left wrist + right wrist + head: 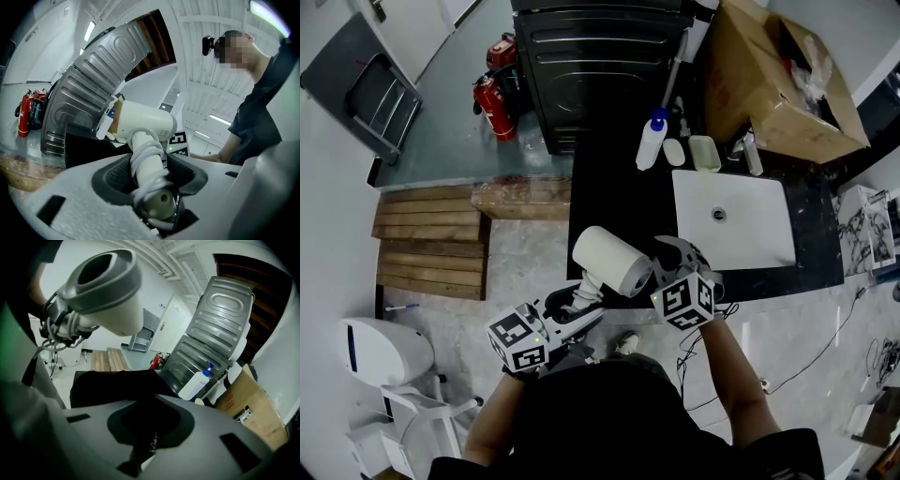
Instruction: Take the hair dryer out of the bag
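Observation:
The white hair dryer (609, 260) hangs in the air over the near end of the black counter (619, 178), barrel up. Its cord is wound round the handle (146, 161). My left gripper (578, 302) is shut on that handle from below left, with the jaws pressing both sides (149, 171). My right gripper (672, 253) is just right of the barrel, jaws closed. A pinch of black bag cloth (143, 446) with a small pale tag sits between them. In the right gripper view the dryer's grey nozzle (105, 291) is up at the left, apart from the bag.
A white sink (741, 234) is set in the counter, with a soap bottle (652, 141) and dishes behind it. A cardboard box (778, 75) and a dark washing machine (591, 56) stand at the back. Fire extinguishers (492, 103), a wooden pallet (431, 244) and floor cables (825, 347) lie around.

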### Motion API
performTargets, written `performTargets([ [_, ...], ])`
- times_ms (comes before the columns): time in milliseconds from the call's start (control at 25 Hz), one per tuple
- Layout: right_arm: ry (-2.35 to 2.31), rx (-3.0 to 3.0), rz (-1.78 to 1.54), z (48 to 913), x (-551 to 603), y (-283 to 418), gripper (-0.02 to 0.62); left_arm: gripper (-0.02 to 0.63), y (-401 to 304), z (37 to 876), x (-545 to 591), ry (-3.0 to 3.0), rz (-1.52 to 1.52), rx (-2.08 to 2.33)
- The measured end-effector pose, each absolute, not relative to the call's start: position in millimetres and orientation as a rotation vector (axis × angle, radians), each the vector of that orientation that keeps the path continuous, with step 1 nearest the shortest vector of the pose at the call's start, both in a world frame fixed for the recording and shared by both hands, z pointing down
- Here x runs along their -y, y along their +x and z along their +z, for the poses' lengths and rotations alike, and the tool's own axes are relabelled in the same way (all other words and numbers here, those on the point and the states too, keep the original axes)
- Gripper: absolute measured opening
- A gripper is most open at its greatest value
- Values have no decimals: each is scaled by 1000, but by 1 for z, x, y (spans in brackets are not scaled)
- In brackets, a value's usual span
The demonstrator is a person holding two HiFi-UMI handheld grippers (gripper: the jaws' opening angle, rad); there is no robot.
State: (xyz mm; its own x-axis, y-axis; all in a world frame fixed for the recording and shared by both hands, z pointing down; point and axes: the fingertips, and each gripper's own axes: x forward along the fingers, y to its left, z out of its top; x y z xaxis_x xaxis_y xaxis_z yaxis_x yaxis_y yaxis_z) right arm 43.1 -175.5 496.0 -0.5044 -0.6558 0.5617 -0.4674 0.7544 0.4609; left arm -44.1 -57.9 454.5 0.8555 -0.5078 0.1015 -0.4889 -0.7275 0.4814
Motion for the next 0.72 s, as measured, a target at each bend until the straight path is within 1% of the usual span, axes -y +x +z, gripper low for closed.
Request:
performTargets([
  [440,772,2066,-307,526,126,48,17,236,-52,448,69,2537,-78,777],
  [680,674,1968,-261,564,99,52,18,236,-51,448,68,2524,-88,788],
  [720,653,1960,-242,570,94,53,27,236,-51,449,67,2525,-85,786],
])
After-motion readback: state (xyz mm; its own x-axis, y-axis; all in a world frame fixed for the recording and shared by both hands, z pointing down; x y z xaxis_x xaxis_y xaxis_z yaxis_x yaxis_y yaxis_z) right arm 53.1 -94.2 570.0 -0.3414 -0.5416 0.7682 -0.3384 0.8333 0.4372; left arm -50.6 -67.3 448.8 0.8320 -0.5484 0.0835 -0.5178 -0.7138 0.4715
